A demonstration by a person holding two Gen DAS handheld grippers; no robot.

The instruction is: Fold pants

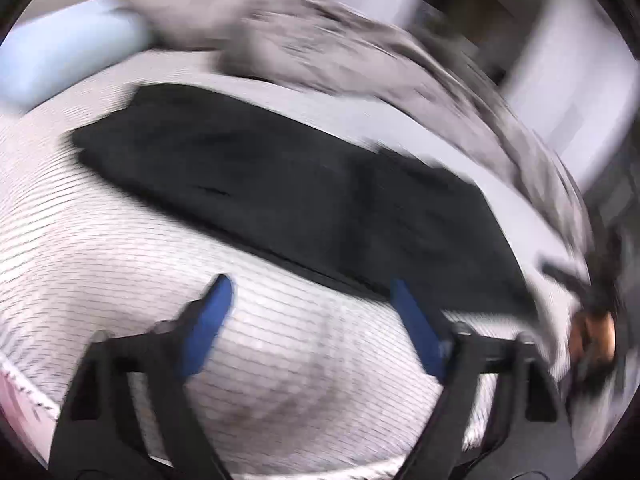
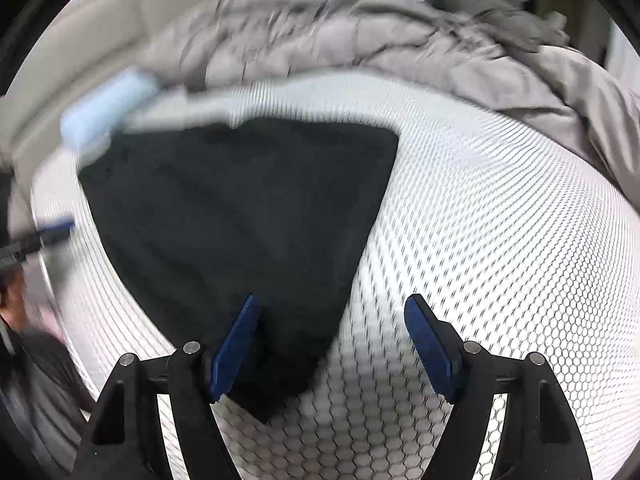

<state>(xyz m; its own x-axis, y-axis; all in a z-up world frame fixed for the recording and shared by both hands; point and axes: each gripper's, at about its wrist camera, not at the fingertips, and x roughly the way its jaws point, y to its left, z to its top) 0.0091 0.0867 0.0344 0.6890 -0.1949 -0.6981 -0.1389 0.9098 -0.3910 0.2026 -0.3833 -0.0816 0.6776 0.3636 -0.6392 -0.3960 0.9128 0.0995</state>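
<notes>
The black pants [image 1: 280, 184] lie flat in a folded slab on the white patterned bed cover [image 1: 120, 240]. My left gripper [image 1: 309, 282] hovers open over the cover at the pants' near edge, nothing between its blue pads; the view is blurred. In the right wrist view the pants [image 2: 240, 208] taper to a near corner. My right gripper [image 2: 332, 299] stands open above that corner, its left pad over the black cloth and its right pad over the cover, pressing on nothing. One blue finger [image 2: 60, 227] of the left gripper shows at the far left.
A rumpled grey duvet [image 2: 440, 52] is heaped along the far side of the bed. A light blue pillow [image 2: 104, 108] lies at the pants' far left corner. The honeycomb-patterned cover [image 2: 500, 240] stretches to the right. A hand [image 1: 592, 336] shows at the right edge.
</notes>
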